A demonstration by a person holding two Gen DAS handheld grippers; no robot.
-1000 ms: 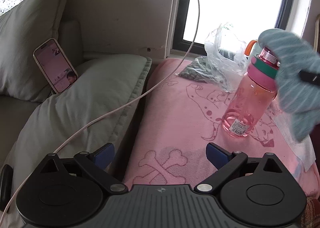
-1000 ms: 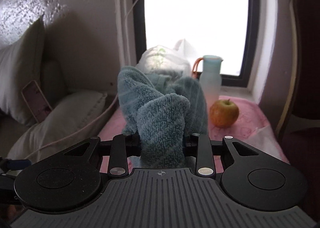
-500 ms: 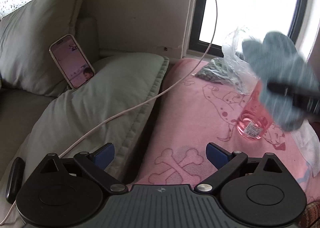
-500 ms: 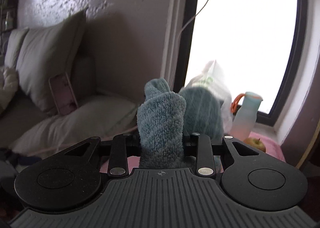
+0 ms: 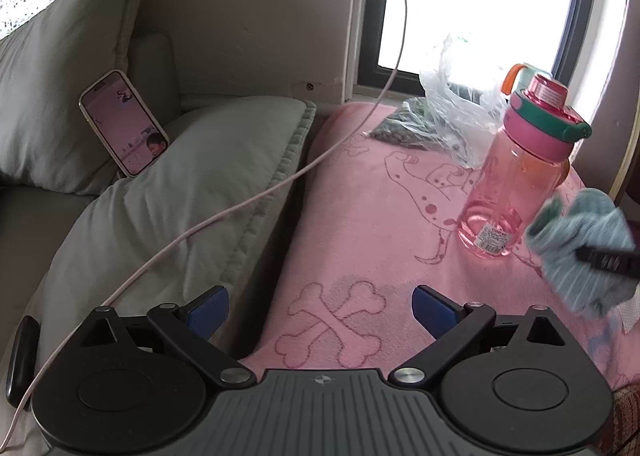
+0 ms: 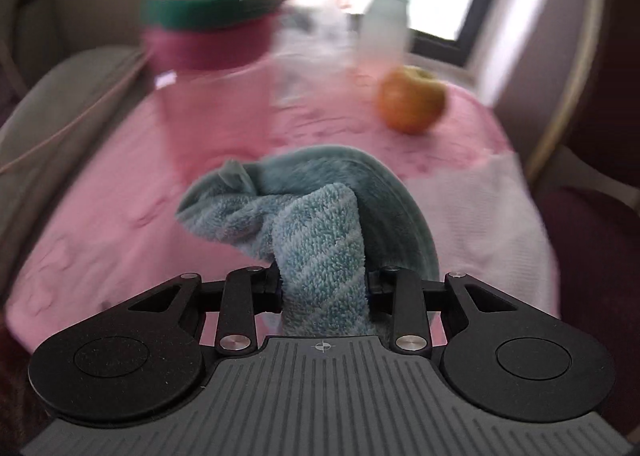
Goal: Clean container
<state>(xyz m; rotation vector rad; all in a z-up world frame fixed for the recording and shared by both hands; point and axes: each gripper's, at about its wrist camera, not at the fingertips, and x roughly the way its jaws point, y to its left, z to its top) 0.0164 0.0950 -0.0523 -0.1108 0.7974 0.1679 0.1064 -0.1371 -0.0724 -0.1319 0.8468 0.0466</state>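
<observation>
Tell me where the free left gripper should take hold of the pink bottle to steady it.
Grip the pink bottle around its straight clear body, below the lid, coming level from its open left side. The left gripper is open and empty; the right gripper holds the blue cloth on the other side.

Directly ahead of the left gripper (image 5: 320,308), between its spread blue pads, lies bare pink printed blanket (image 5: 360,224). Forward-right stands the upright pink translucent water bottle (image 5: 516,180), with a crumpled clear plastic bag (image 5: 456,112) behind it. A thin white cable (image 5: 248,204) crosses forward-left over the grey-green cushion (image 5: 192,192).
</observation>
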